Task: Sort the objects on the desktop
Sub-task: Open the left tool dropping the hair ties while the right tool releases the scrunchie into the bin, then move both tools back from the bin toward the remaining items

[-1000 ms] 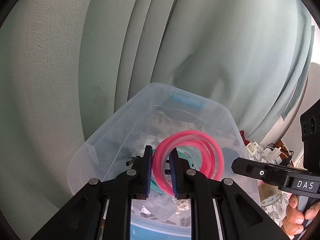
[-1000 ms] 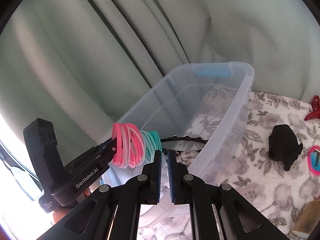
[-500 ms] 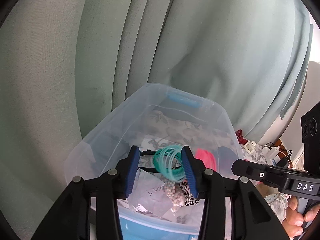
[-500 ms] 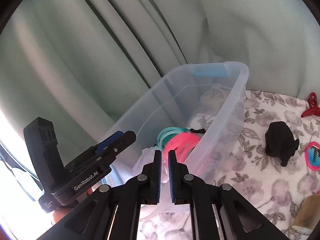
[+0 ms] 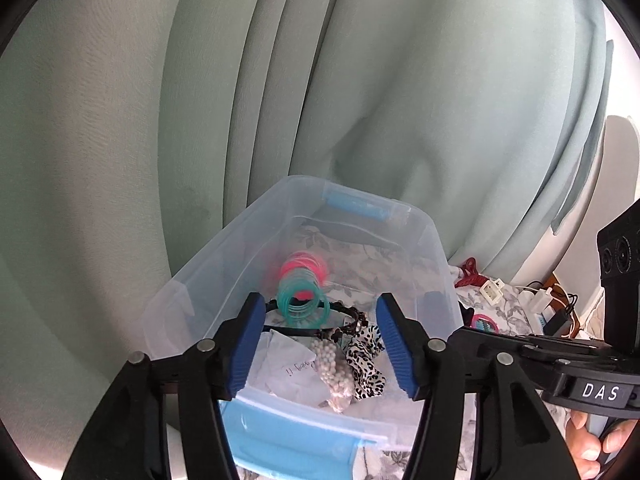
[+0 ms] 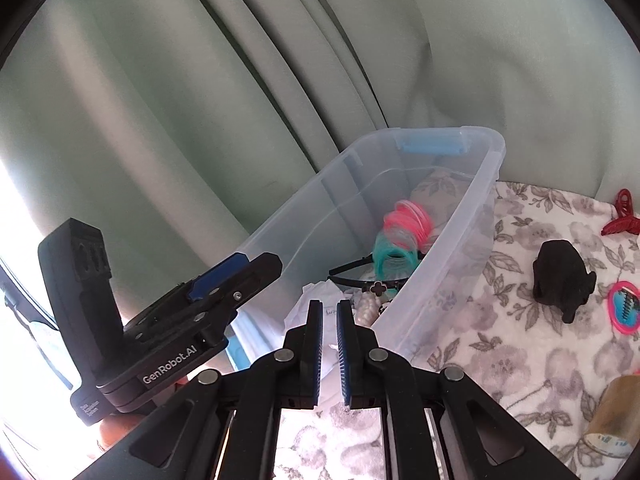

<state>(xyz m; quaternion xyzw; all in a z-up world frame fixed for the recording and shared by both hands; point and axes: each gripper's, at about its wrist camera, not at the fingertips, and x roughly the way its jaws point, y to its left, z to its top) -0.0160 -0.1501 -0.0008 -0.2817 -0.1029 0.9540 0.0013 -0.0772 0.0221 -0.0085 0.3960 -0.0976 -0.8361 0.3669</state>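
Curtain behind; coil [image 5: 303, 292] lies in bin [image 5: 434, 240], frame centre. Left gripper [image 5: 318, 344] and right gripper [image 6: 330, 350] are both opening, empty.

Pink-and-teal spring toy [image 6: 402, 236] lies blurred inside the clear bin [image 6: 486, 184]

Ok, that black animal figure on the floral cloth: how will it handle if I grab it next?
The black figure looks solid and rigid, so probably no flex. Its rounded, matte body may grip fairly well. Standing upright on soft cloth, it could tip if nudged sideways.
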